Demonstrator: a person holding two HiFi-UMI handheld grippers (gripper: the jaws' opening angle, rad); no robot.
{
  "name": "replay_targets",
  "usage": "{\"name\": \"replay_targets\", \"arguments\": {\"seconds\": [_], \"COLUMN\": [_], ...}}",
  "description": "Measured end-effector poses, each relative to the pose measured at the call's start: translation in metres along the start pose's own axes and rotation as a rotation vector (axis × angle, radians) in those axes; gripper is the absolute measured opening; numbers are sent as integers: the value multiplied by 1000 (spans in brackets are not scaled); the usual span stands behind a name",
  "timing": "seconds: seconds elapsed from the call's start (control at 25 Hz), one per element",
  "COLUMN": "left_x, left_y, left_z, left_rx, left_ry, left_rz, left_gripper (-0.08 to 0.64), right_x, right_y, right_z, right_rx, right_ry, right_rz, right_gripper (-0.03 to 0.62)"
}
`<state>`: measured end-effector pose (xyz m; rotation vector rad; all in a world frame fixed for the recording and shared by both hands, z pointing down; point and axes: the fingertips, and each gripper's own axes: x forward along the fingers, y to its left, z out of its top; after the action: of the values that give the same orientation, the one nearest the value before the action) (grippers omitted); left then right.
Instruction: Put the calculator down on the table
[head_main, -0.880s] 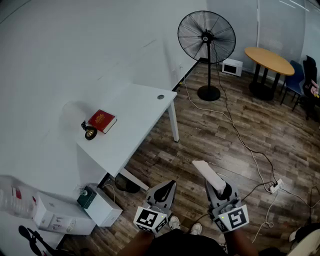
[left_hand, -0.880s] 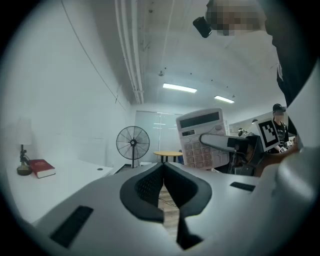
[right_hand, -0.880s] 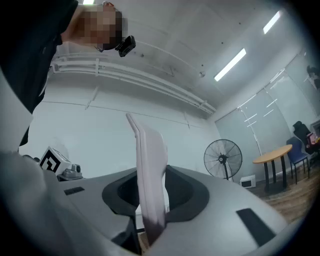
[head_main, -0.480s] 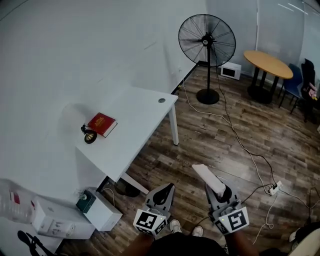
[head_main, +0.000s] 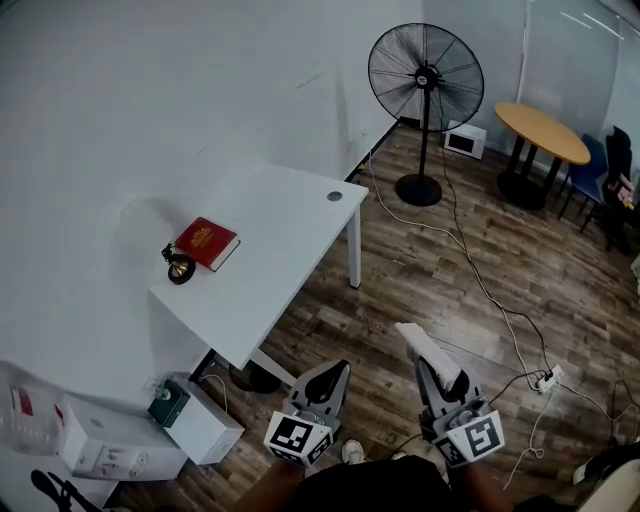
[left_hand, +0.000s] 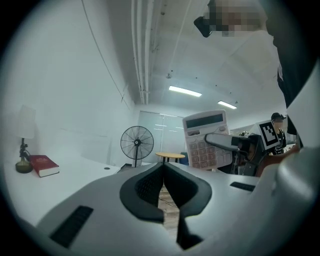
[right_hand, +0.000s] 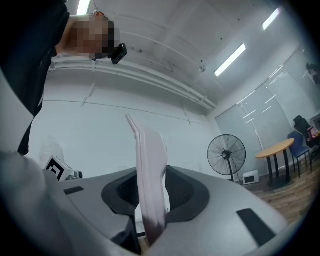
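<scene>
Right hand-held gripper: jaws closed on the lower edge of the calculator, which stands on edge and sticks up and forward out of the pads. Lower centre-right of the head view, over the wood floor, well apart from the desk at centre left.

Left hand-held gripper: jaws pressed together, nothing between them. Lower centre, just beside the right one.

Risks from here, as judged:
1. The grip takes only 1 edge and most of the body overhangs. A quick swing toward the desk could lever the calculator in the pads or slip it out, and it would fall to the floor.
2. Opening the jaws with the calculator on edge would tip it over. It could land keys-down or slide off the near rim.
3. The red book and small lamp sit at the left end of the desk. A placement there could knock them. The bare right half looks safer.
4. Cables trail across the floor at right, a trip hazard only if the approach drifts that way.
</scene>
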<state>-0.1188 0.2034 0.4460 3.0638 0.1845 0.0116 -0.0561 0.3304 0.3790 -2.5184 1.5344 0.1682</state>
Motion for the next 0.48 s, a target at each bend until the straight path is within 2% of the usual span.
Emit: {"name": "replay_targets", "arguments": {"seconds": [0.24, 0.48], "left_x": [1, 17], "left_y": [36, 63], "left_z": [-1, -5], "left_rx": [-13, -11], "left_ry": [-5, 1], "left_rz": [-12, 17], "left_gripper": [18, 18], "right_x": [37, 71], "right_y": [16, 3], "right_z": [0, -14], "right_rx": [16, 31], "right_ry": [-16, 9], "right_rz": [16, 37], "right_gripper": [129, 129]}}
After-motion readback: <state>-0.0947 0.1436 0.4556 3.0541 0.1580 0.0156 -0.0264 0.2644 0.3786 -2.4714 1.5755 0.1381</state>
